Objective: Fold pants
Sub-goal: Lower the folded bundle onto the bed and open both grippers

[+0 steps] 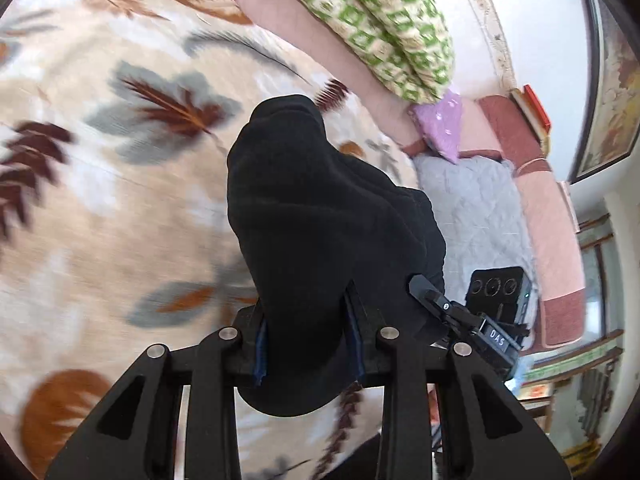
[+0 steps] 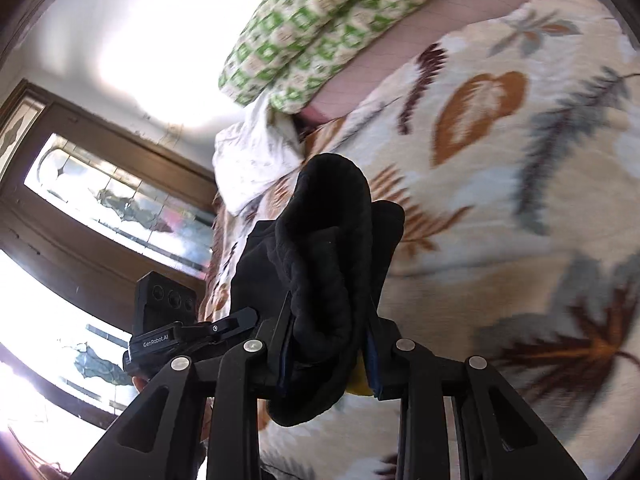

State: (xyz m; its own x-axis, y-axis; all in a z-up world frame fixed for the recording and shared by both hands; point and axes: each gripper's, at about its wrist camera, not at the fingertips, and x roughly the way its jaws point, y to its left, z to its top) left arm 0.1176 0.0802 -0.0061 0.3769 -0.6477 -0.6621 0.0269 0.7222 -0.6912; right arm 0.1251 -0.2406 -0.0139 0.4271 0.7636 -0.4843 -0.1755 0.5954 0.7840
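The black fleece pants [image 1: 316, 216] hang bunched above a bed covered by a cream blanket with leaf prints [image 1: 100, 184]. My left gripper [image 1: 308, 340] is shut on a thick fold of the pants. My right gripper [image 2: 328, 340] is shut on another fold of the same pants [image 2: 332, 248]. Each gripper shows in the other's view: the right one at the lower right of the left wrist view [image 1: 472, 312], the left one at the lower left of the right wrist view [image 2: 180, 336]. The two grippers are close together. The rest of the pants is hidden behind the folds.
A green-and-cream patterned quilt [image 1: 380, 20] lies along the pink headboard side [image 1: 280, 12]. A purple pillow [image 1: 444, 124] and a grey quilted pad [image 1: 476, 204] lie beyond the bed. A white cloth [image 2: 256, 160] lies at the blanket's edge. Wooden glazed doors [image 2: 104, 208] stand behind.
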